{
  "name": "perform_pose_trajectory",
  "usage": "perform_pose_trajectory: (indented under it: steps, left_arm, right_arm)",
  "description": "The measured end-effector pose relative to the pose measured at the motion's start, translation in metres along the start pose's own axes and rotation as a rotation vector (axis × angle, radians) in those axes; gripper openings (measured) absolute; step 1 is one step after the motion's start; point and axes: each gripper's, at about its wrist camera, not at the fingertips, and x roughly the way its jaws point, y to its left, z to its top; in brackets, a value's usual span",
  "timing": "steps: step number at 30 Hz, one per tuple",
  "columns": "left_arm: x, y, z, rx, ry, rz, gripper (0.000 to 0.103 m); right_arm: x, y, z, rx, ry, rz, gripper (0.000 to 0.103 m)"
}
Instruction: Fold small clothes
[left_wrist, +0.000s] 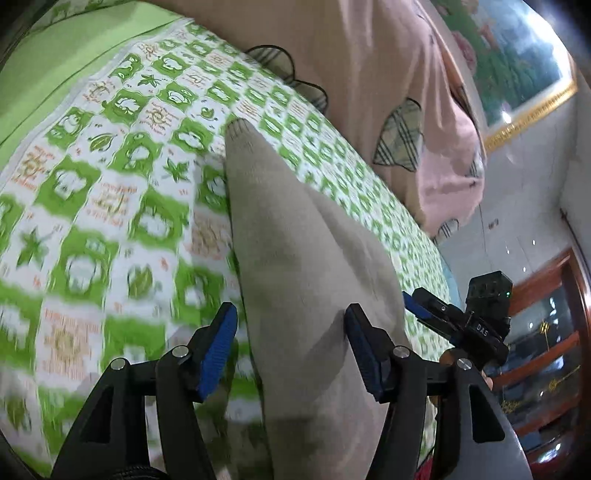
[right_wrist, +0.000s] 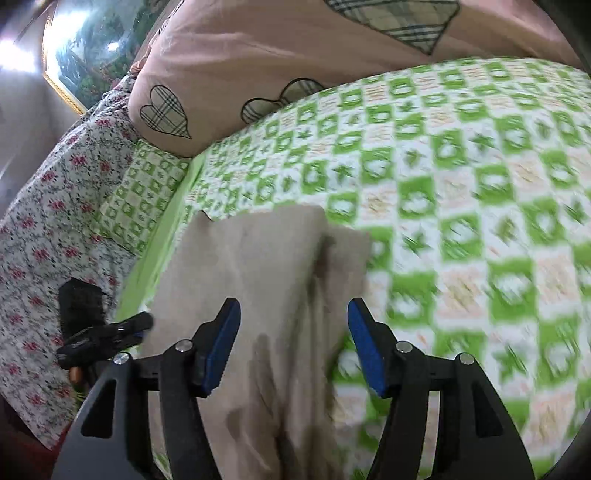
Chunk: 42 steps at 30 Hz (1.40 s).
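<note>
While both views blur, a beige garment (left_wrist: 295, 266) lies on the green-and-white checked bedspread (left_wrist: 110, 177), running from lower centre toward upper left. The left gripper (left_wrist: 291, 347) and the right gripper (right_wrist: 293, 343) each have jaws apart, cloth between, unpinched. A pink pillow (right_wrist: 258, 48) borders the top edge; open bedspread spreads either side.

Beige garment's (left_wrist: 295, 258) near end cut off below; green-checked bedspread (right_wrist: 461, 221) motion-blurred.
</note>
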Motion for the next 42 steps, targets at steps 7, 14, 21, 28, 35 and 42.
perform_pose_trajectory:
  steps: [7, 14, 21, 28, 35, 42]
  left_arm:
    - [0.041, 0.001, 0.037, 0.006, 0.014, 0.122, 0.053]
    - [0.064, -0.006, 0.063, 0.137, -0.02, 0.349, 0.031]
    - [0.029, -0.027, 0.042, 0.213, -0.069, 0.424, 0.031]
    - [-0.056, -0.058, -0.057, 0.255, -0.139, 0.35, 0.045]
    - [-0.089, -0.057, -0.153, 0.268, -0.109, 0.323, 0.049]
    - [-0.068, -0.07, -0.182, 0.343, -0.088, 0.322, 0.05]
  right_arm:
    - [0.048, 0.003, 0.026, 0.028, 0.031, 0.013, 0.016]
    - [0.047, -0.009, 0.019, -0.003, 0.002, -0.058, 0.017]
    - [0.019, -0.023, 0.007, 0.096, -0.021, -0.04, 0.034]
    - [-0.044, -0.012, -0.041, 0.081, -0.086, -0.028, 0.044]
    - [-0.069, -0.011, -0.11, 0.119, -0.072, -0.001, 0.045]
    - [-0.062, 0.001, -0.141, 0.076, -0.025, 0.004, 0.045]
